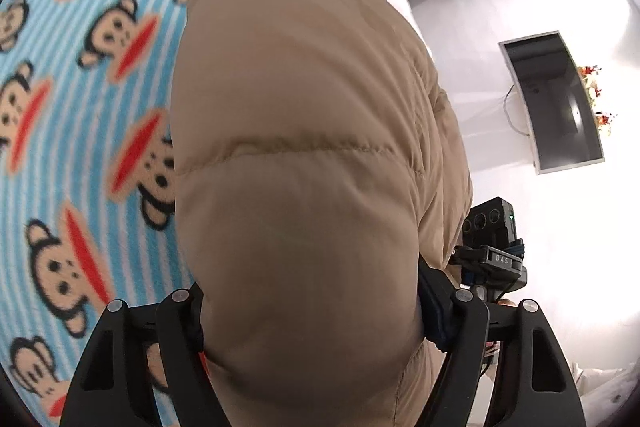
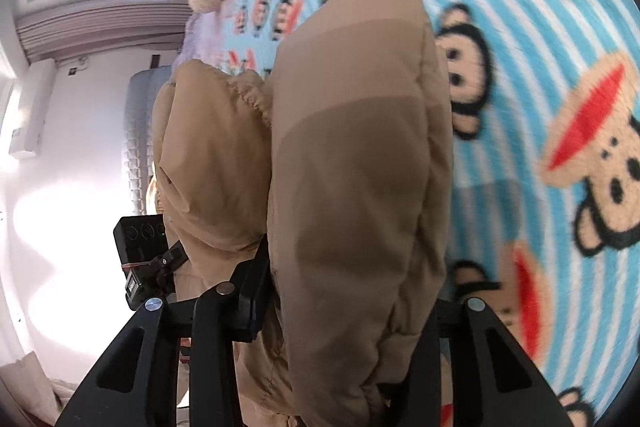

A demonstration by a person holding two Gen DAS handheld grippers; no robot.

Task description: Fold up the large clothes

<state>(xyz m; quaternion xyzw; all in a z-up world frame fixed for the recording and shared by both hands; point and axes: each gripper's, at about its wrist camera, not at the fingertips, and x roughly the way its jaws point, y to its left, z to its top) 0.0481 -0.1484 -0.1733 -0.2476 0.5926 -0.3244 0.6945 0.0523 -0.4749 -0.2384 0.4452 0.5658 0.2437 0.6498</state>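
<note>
"das" on the right claw's [image 1: 496,263] black mount

Matte black plastic formed the left gripper [image 1: 312,323], its two finger linkages fanning from 7 and 5 o'clock, each arm pierced by a triangular cut-out and pinned with round silver screws. A dark blue pad lined the finger toward 4 o'clock. The right gripper [image 2: 344,311] matched it in black links and silver pivots. In the left wrist view its body appeared at 4 o'clock, carrying a small label reading "DAS", a boxy black camera module and a green indicator light.
</note>
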